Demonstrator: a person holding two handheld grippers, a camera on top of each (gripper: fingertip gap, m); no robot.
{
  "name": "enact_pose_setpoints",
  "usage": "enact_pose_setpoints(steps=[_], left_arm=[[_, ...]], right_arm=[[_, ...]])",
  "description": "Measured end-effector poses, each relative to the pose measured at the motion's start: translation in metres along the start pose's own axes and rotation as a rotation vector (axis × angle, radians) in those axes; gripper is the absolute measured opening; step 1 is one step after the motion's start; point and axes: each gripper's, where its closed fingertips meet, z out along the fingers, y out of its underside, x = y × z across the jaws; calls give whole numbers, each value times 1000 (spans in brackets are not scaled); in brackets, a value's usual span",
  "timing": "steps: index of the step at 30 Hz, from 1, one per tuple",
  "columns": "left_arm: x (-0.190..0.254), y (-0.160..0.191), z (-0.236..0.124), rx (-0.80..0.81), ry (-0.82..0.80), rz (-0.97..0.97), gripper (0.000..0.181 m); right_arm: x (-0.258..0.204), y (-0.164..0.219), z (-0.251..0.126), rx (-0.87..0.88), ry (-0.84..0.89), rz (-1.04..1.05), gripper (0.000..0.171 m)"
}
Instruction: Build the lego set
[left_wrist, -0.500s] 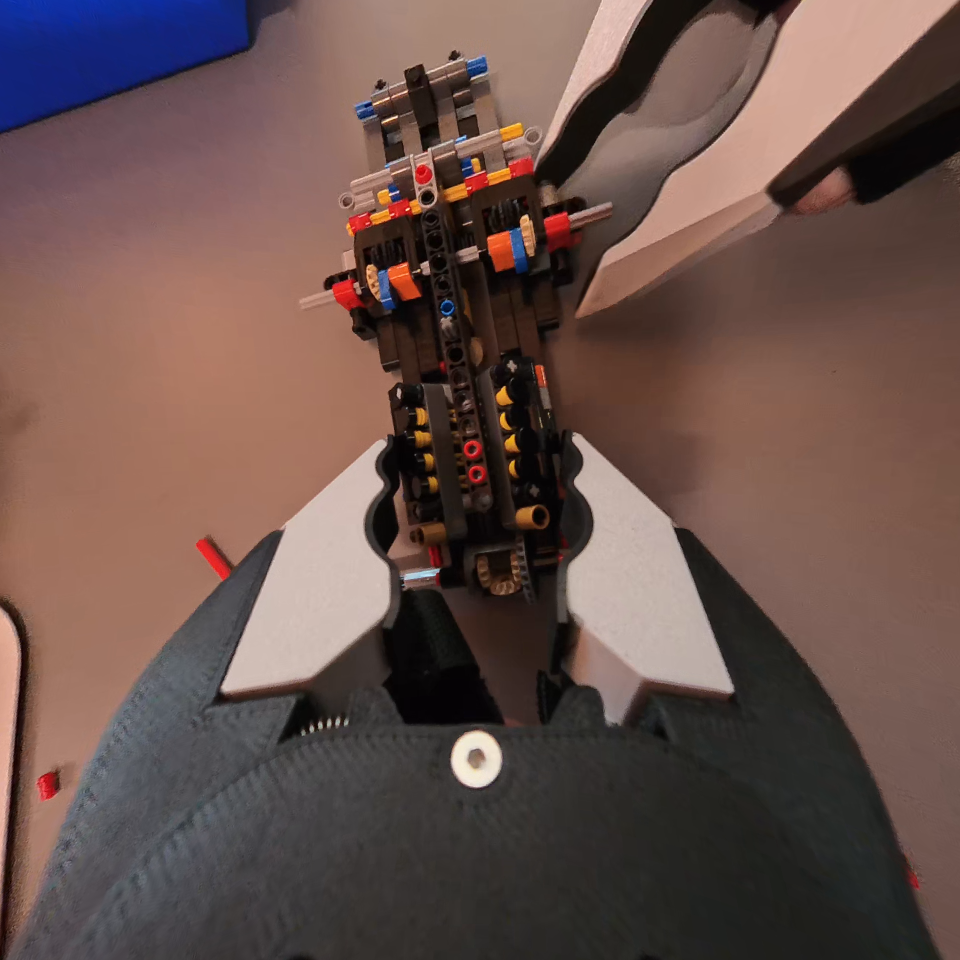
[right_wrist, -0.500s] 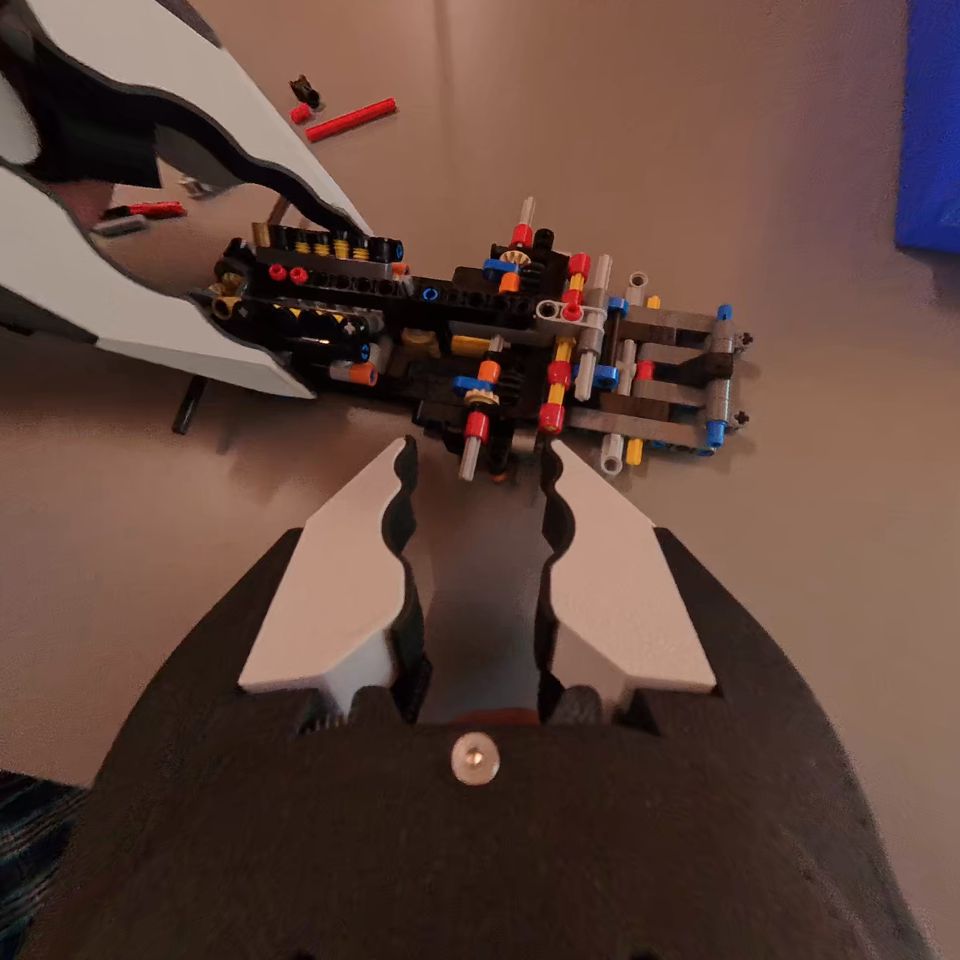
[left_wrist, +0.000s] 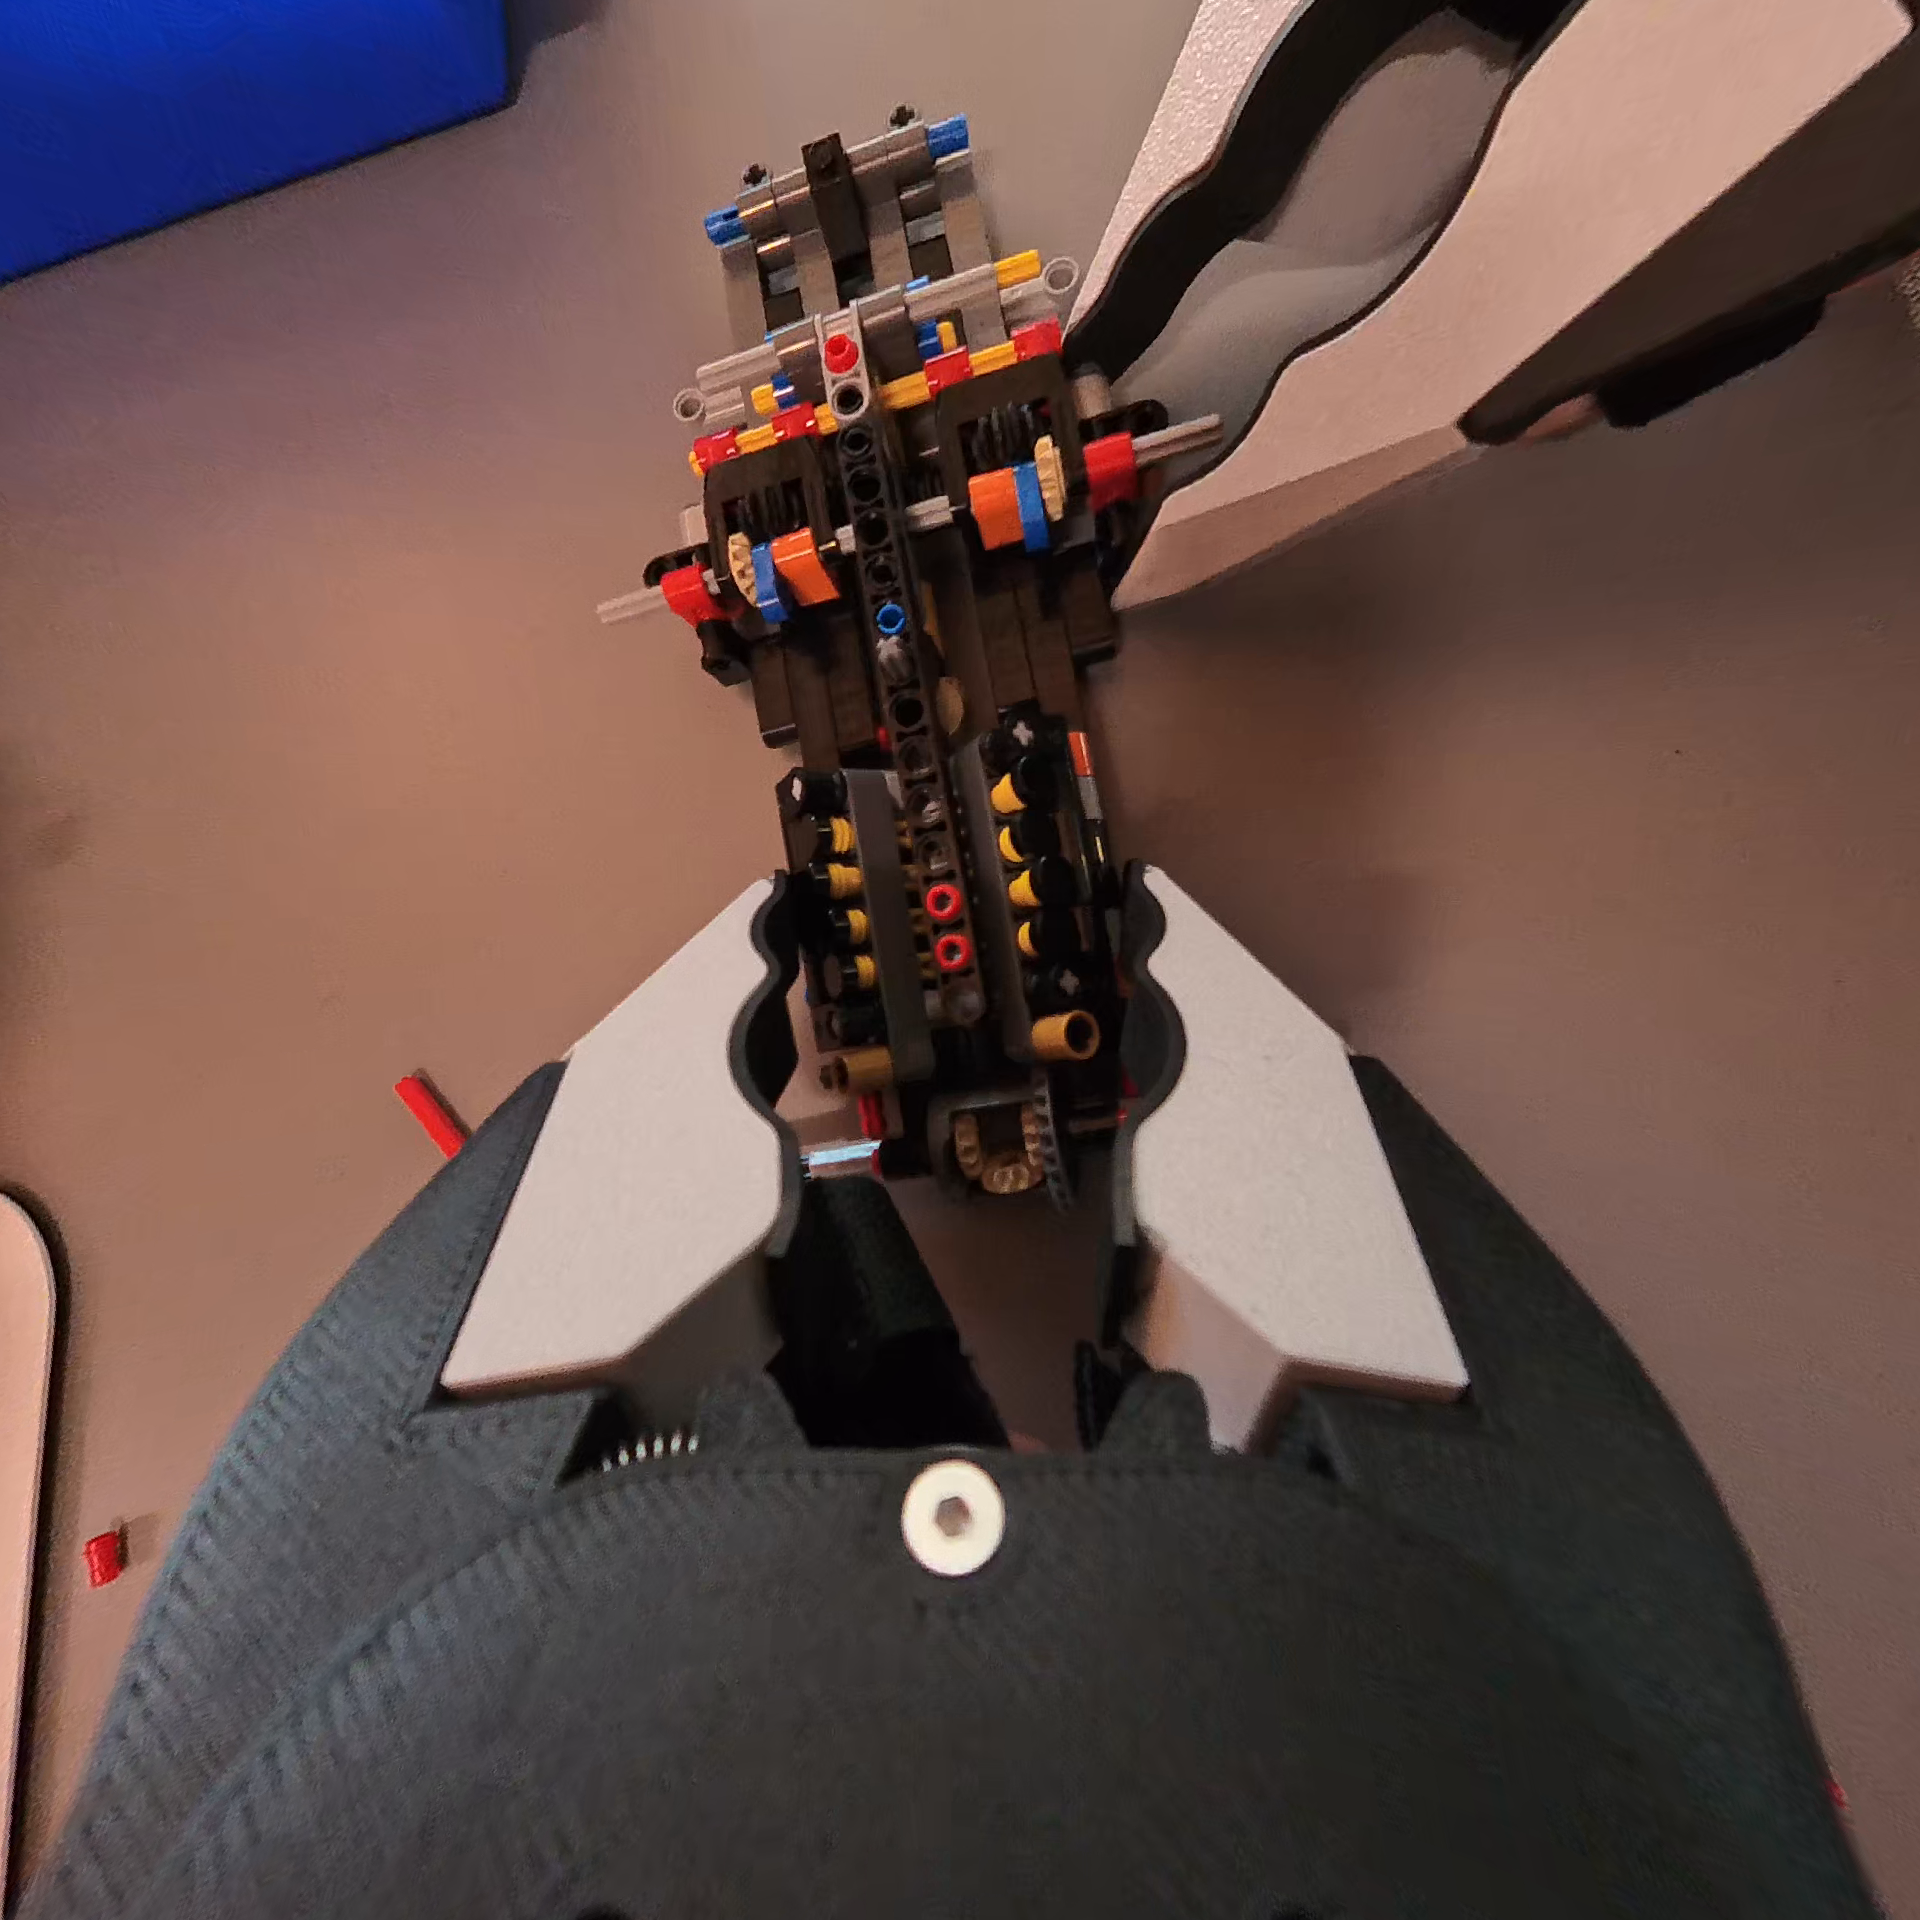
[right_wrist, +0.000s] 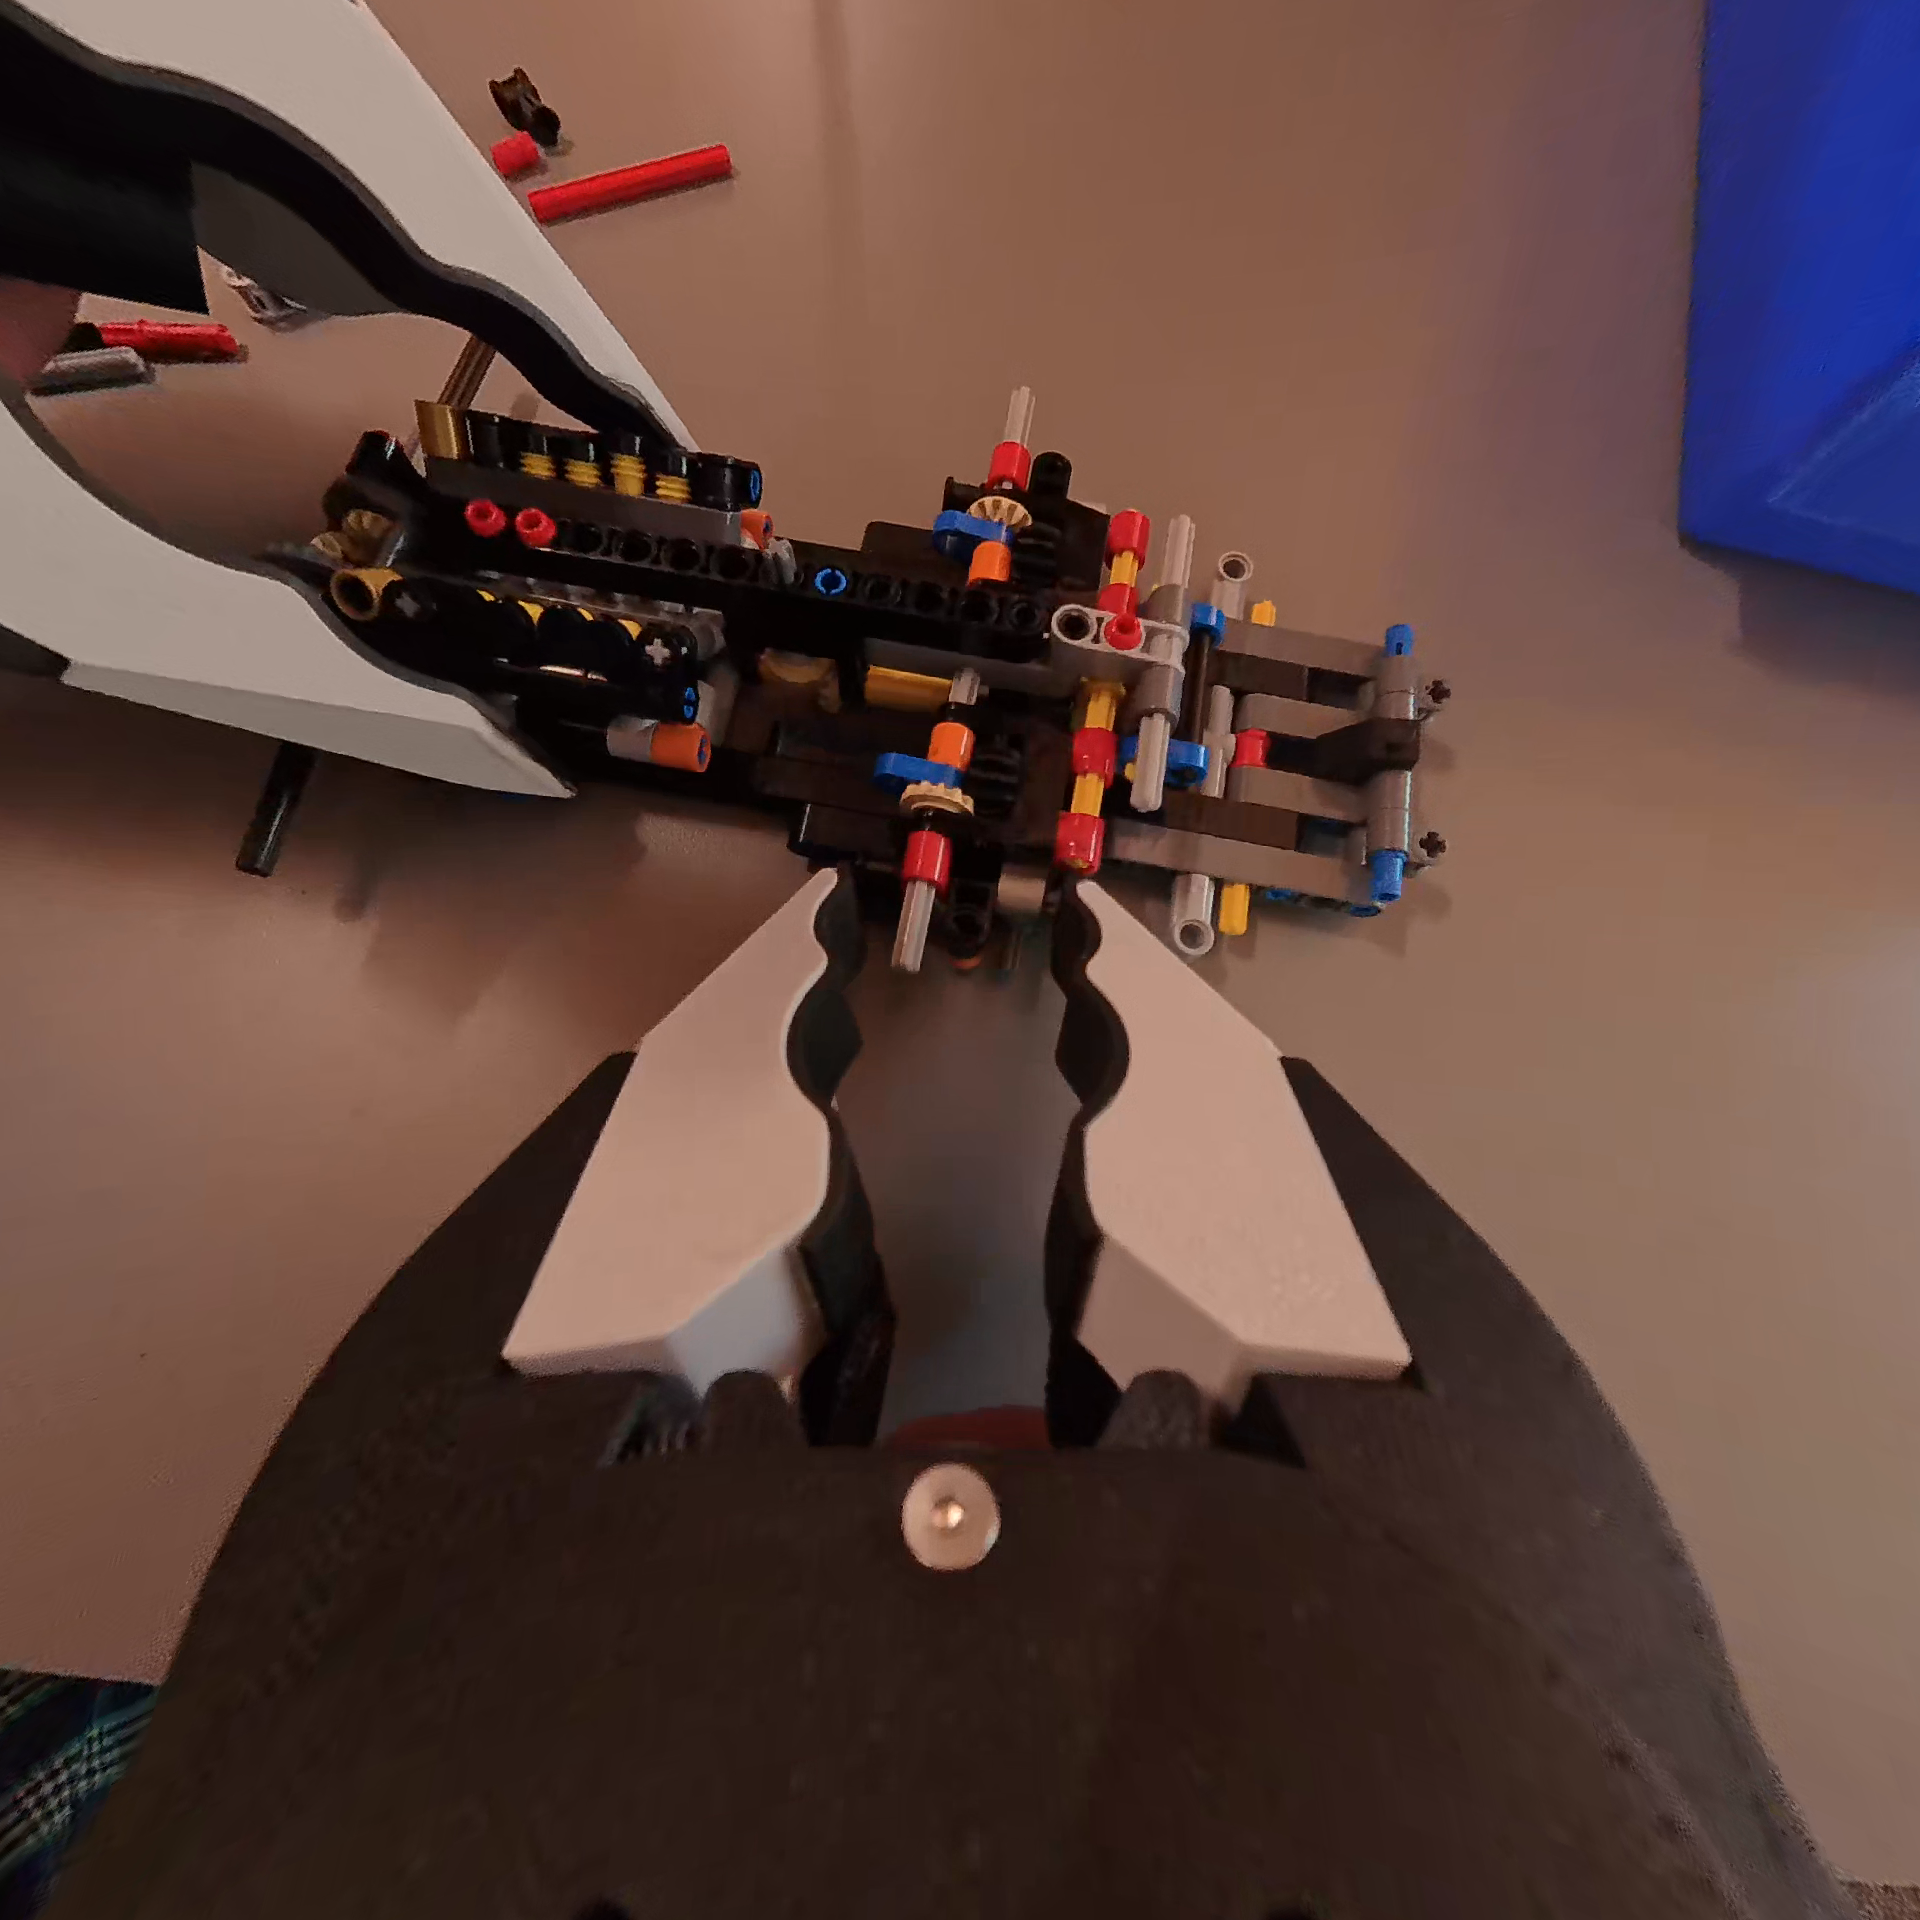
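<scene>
- Far left of the chassis (right_wrist: 831, 665), a few loose red bits (right_wrist: 629, 184) are left lying on the table (right_wrist: 1351, 260), well clear of it.
- The chassis' left end is clamped by the left gripper (left_wrist: 956, 997), one finger on each long side, so it's pretty much pinned flat.
- The chassis' long axis is laid left-right in the right wrist view, crosswise to the right gripper (right_wrist: 951, 914).
- Its middle is met side-on by the right gripper: jaws parted, nothing held, tips touching or just short of the near edge, either side of a grey axle (right_wrist: 920, 904) with a red bush.
- That axle looks like the next thing to be grabbed or pushed, right gripper being nearer.
- Off the chassis' right end, a blue box (right_wrist: 1808, 291) is parked, well apart.
</scene>
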Motion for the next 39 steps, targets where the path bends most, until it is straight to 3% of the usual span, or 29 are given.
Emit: enact_pose_setpoints(steps=[14,25,30,39], left_arm=[[-1,-1,2,-7,-25,-3,61],[15,-15,-8,35,133,4,63],[12,-17,-4,14,101,16,64],[4,-20,-2,5,106,-21,62]], right_arm=[[1,-3,0,17,-5,65,34],[10,0,-4,29,-226,-26,34],[19,-3,3,11,-280,-81,34],[28,-2,6,8,-186,-114,38]])
